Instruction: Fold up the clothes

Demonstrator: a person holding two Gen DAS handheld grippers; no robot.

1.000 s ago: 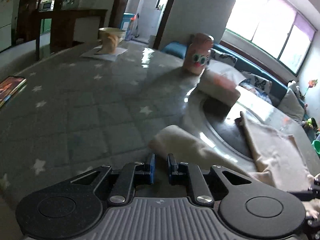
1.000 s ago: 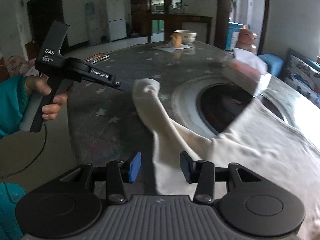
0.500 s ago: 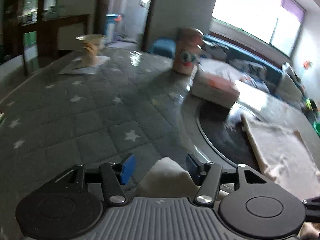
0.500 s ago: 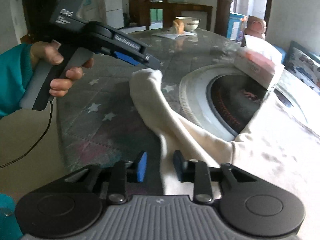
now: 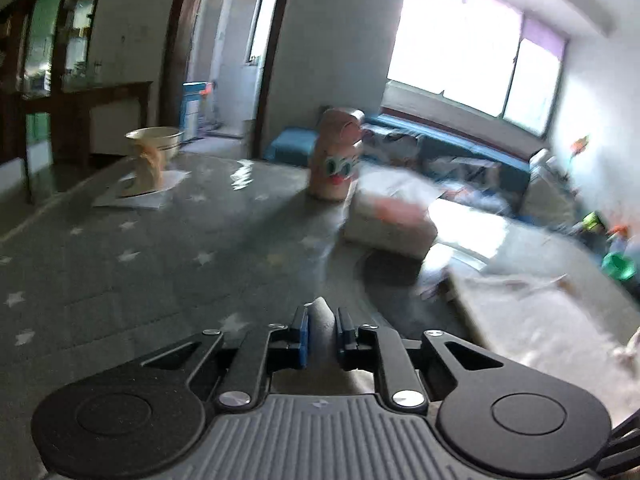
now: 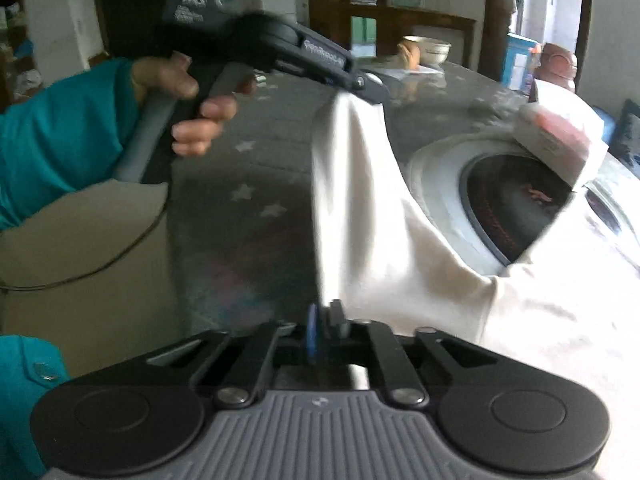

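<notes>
Left wrist view: the left gripper is pinching a fold of the cream garment above the star-patterned table.

Right wrist view: the right gripper is pinching the sleeve, which is stretching lengthwise away toward the other gripper, lifted near the table's edge.

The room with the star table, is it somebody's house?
Most likely yes, a home's living and dining room: a sofa with cushions under a big window, a bowl on the table, and a wooden cabinet.

cream garment soft matt cloth; tabletop glossy
</notes>
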